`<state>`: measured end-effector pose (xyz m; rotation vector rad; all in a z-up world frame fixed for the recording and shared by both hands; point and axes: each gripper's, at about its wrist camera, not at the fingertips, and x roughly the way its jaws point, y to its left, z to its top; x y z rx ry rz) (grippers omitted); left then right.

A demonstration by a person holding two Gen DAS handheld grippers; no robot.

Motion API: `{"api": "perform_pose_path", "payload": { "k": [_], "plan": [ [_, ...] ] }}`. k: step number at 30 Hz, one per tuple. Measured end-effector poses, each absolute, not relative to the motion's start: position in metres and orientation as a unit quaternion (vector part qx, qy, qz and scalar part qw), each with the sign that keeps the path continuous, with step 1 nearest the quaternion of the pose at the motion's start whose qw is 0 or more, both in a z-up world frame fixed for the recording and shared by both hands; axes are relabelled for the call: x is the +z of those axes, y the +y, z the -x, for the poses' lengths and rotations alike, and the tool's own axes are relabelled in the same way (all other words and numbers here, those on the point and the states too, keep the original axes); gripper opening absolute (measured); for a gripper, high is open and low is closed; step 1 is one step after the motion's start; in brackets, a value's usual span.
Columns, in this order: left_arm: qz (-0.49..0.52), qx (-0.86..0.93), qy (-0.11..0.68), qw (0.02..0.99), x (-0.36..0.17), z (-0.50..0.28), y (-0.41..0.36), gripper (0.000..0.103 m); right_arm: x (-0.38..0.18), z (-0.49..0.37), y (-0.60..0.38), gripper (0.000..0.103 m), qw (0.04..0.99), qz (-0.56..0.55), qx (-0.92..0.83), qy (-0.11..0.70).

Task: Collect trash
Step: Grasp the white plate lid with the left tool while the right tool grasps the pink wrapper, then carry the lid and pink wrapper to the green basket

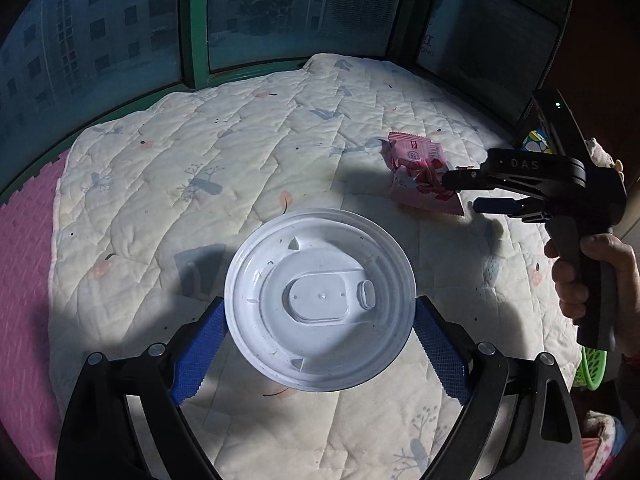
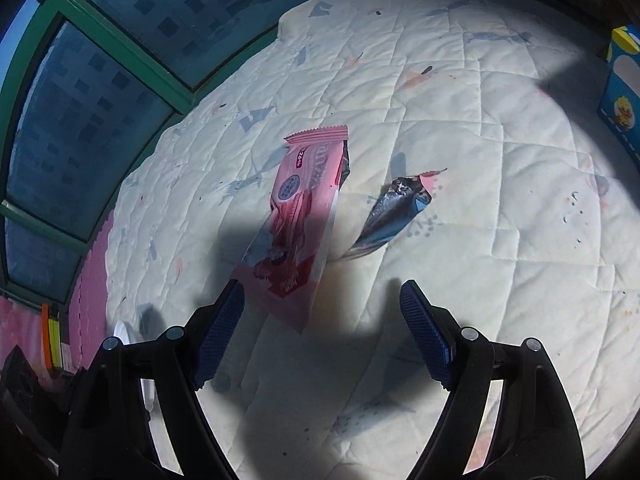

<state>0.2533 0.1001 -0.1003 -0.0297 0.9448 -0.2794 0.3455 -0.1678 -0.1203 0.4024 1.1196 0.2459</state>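
Left gripper: your left gripper (image 1: 320, 334) has its blue pads (image 1: 200, 350) pressed against opposite edges of the white plastic lid (image 1: 320, 300), pinching it between them above the quilt.
Lid: you hold it flat-on to the left wrist camera, a round cup lid with a raised oval panel and a small sip-hole plug; you can read no writing on it.
Right gripper: your right gripper (image 2: 322, 332) is spread wide, with nothing between its blue pads (image 2: 220, 332); it hangs over the quilt with the near end of the pink wrapper just beside its left pad.
Right gripper marking: in the left wrist view you can read "DAS" on the black body of the right gripper (image 1: 464, 192), and a small green light shows on the unit above it.
Right hand: your hand (image 1: 592, 280) grips the grey handle.
Pink wrapper: the pink wrapper (image 2: 296, 220) lies lengthwise on the quilt; a round biscuit picture and red print show, with a figure that looks like "26", but you cannot read the brand for sure.
Dark wrapper: a crumpled silver-and-blue wrapper (image 2: 394, 210) lies just beside the pink one, apart from it.
Surface: a white quilt (image 1: 200, 152) printed with grey and pink motifs lies beside a green-framed window (image 1: 196, 20).
Box: a blue and yellow carton (image 2: 622, 88) stands at the quilt's far right edge.
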Motion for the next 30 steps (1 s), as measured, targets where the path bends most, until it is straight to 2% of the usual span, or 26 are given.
{"api": "perform_pose_path", "payload": {
  "k": [6, 7, 8, 12, 14, 20, 25, 30],
  "plan": [
    [0.018, -0.125, 0.457, 0.88, -0.105, -0.253, 0.11, 0.088, -0.125, -0.364, -0.159, 0.076, 0.828, -0.18, 0.094, 0.522],
    [0.02, -0.124, 0.459, 0.88, -0.106, -0.253, 0.112, 0.088, -0.124, -0.366, -0.157, 0.073, 0.831, -0.177, 0.091, 0.52],
    [0.023, -0.123, 0.46, 0.879, -0.107, -0.254, 0.113, 0.088, -0.124, -0.368, -0.156, 0.063, 0.832, -0.175, 0.093, 0.518],
    [0.026, -0.122, 0.461, 0.878, -0.109, -0.254, 0.114, 0.088, -0.125, -0.373, -0.15, 0.052, 0.834, -0.172, 0.096, 0.515],
    [0.026, -0.12, 0.463, 0.878, -0.11, -0.254, 0.114, 0.088, -0.125, -0.373, -0.148, 0.037, 0.836, -0.169, 0.101, 0.513],
    [0.031, -0.116, 0.465, 0.877, -0.109, -0.253, 0.115, 0.088, -0.122, -0.366, -0.148, 0.019, 0.84, -0.18, 0.11, 0.499],
    [0.027, -0.117, 0.461, 0.879, -0.103, -0.248, 0.11, 0.088, -0.105, -0.348, -0.15, 0.014, 0.85, -0.176, 0.126, 0.481],
    [0.022, -0.124, 0.453, 0.882, -0.092, -0.239, 0.099, 0.088, -0.083, -0.316, -0.158, 0.013, 0.859, -0.172, 0.144, 0.46]
  ]
}}
